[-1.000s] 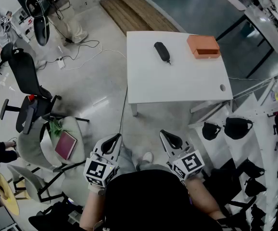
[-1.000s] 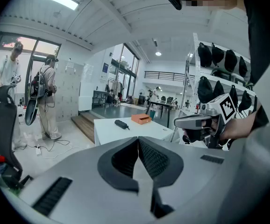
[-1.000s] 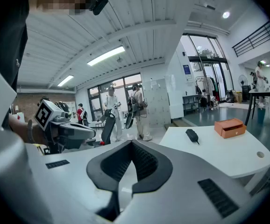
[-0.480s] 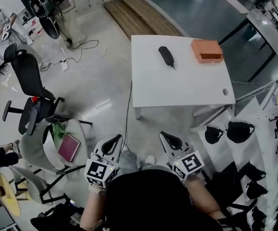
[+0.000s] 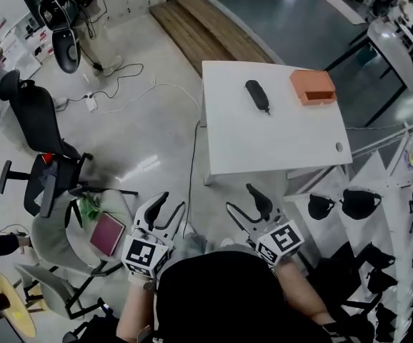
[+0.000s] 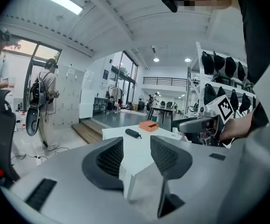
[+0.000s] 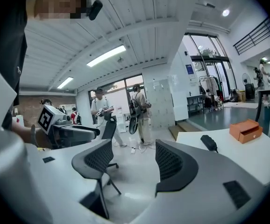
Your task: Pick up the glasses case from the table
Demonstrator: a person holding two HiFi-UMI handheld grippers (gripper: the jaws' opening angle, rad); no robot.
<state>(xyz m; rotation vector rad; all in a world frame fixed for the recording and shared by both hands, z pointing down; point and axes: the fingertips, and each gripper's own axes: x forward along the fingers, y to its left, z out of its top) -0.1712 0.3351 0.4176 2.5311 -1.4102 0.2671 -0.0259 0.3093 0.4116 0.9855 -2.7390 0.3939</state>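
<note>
- The glasses case (image 5: pixel 257 96) — dark, oblong — lies on the white tabletop (image 5: pixel 264 148) in the upper middle of the head view, its long side running up and down the frame.
- An orange box (image 5: pixel 312 86) sits just to the right of the case on the same tabletop, apart from it.
- The left tool (image 5: pixel 169 207) is at the lower left of centre, over the floor and well short of the tabletop; its jaws are opening and nothing is between them.
- In the left gripper view the case shows small and far beyond the gap of the parted jaws.
- The right tool (image 5: pixel 246 204) is at the lower right of centre, near the tabletop's close edge but not over it — its jaws are also opening, with only floor seen between them.
- A black office chair (image 5: pixel 35 120) stands on the floor at the left of the frame.
</note>
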